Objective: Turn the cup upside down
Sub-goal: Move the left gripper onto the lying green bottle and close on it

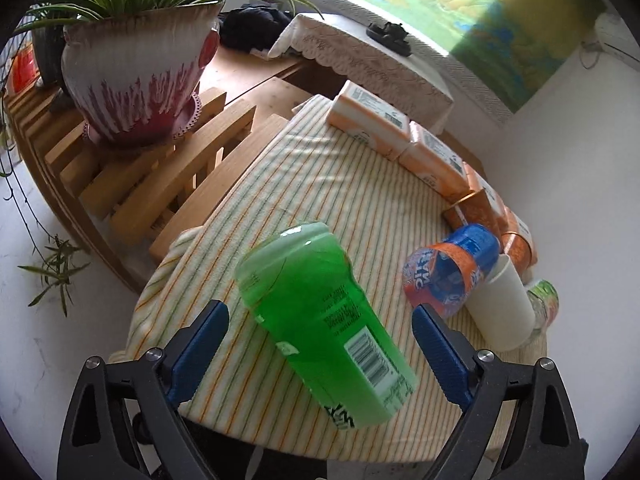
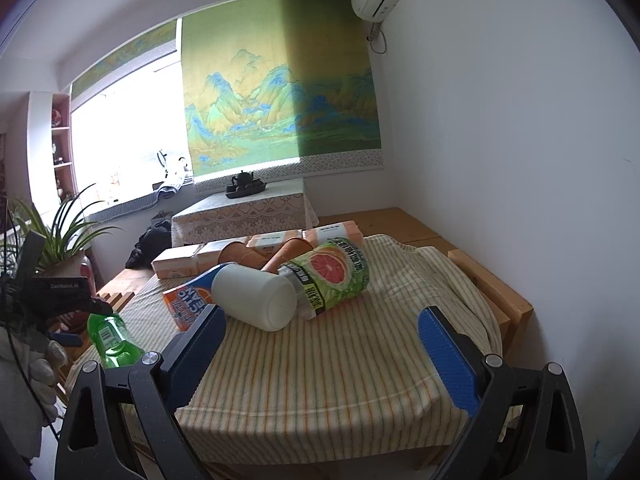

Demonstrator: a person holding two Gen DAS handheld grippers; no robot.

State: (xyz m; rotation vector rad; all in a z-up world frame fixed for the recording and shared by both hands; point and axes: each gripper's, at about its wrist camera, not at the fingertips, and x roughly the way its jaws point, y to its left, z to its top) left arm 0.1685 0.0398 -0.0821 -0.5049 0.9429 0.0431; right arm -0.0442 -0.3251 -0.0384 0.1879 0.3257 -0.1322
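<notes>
A green cup (image 1: 324, 332) is seen lying on its side on the striped cloth (image 1: 340, 184), low in the left wrist frame, between the spread, empty jaws of the left gripper (image 1: 320, 344). The right gripper (image 2: 320, 356) is likewise released. A roll off the near edge is judged possible if one pad nudges it. Counted at right: one white cup (image 1: 502, 308), one blue-orange cup (image 1: 444, 276), two copper cups.
</notes>
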